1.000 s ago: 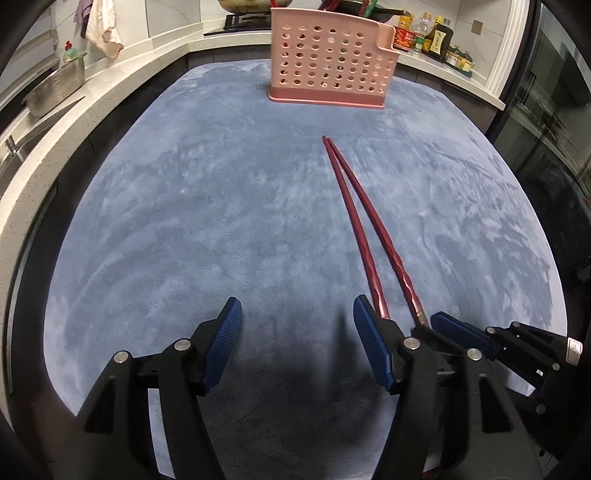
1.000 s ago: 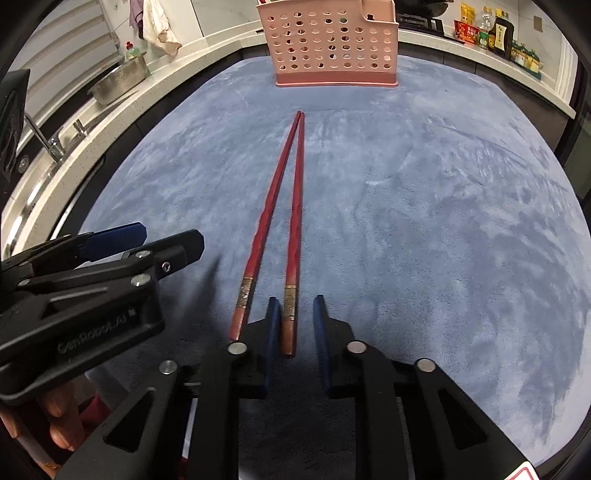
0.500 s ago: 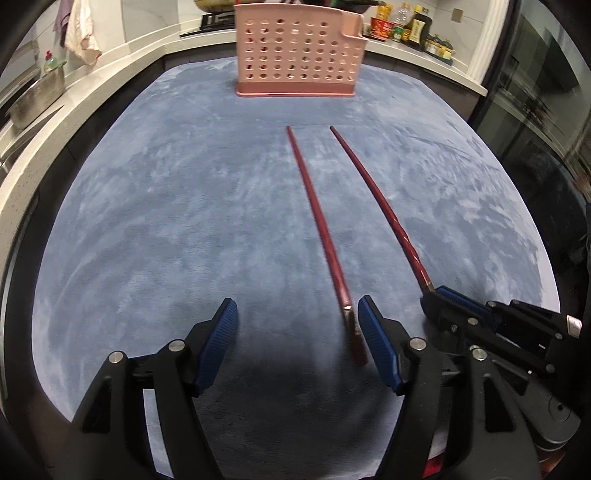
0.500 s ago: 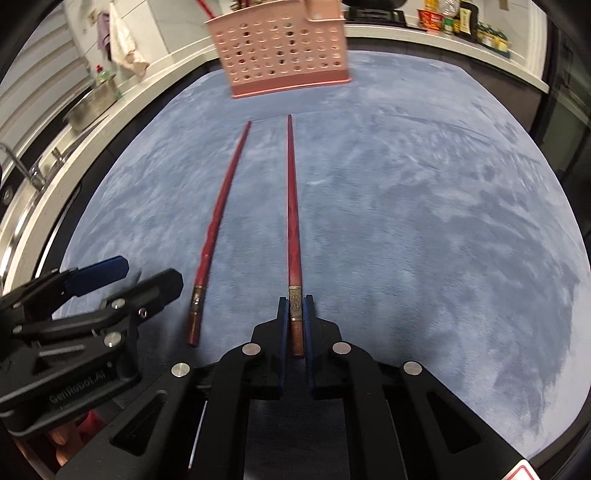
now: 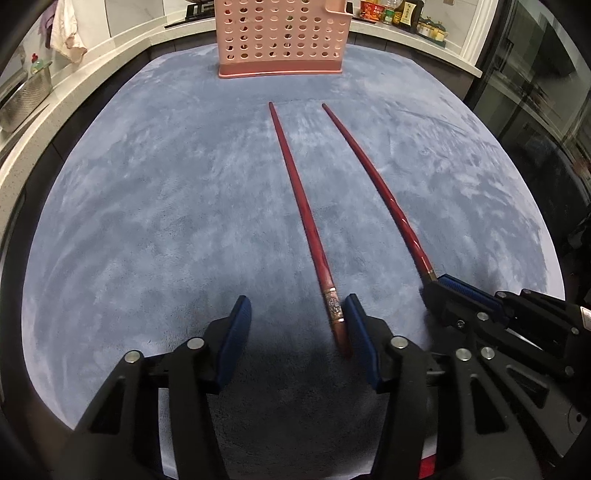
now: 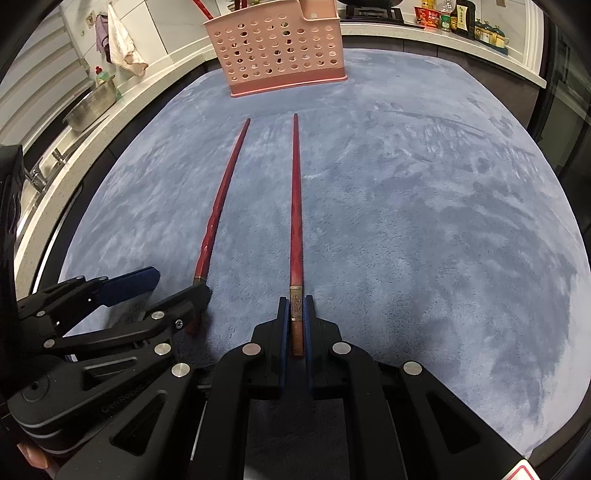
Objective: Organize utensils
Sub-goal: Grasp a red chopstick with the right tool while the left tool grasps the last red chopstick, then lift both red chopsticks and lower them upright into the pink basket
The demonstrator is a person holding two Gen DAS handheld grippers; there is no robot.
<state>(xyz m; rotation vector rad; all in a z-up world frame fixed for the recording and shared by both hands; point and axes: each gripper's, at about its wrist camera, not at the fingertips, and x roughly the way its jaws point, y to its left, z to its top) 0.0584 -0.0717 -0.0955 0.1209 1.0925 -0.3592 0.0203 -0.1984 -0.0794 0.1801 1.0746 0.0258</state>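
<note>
Two red chopsticks on the blue-grey mat covering the tabletop point(image 5: 147, 206), tips toward the pink perforated holder point(image 5: 282, 37). Right chopstick point(image 6: 295, 206): butt end clamped in the fully closed right tool point(image 6: 296, 325). Left chopstick point(image 5: 306, 225): butt between the left tool's point(image 5: 295, 332) closing jaws, beside the right pad, not yet pinched.

A blue-grey plush mat point(image 5: 155, 206) covers the work surface. Left of the mat, on the pale counter point(image 6: 122, 107), sits a steel colander point(image 6: 90, 107) with a green bottle point(image 6: 103, 77) behind it. A cloth point(image 6: 118, 44) hangs above. Beyond the mat's far right corner stand sauce bottles point(image 6: 456, 14).
</note>
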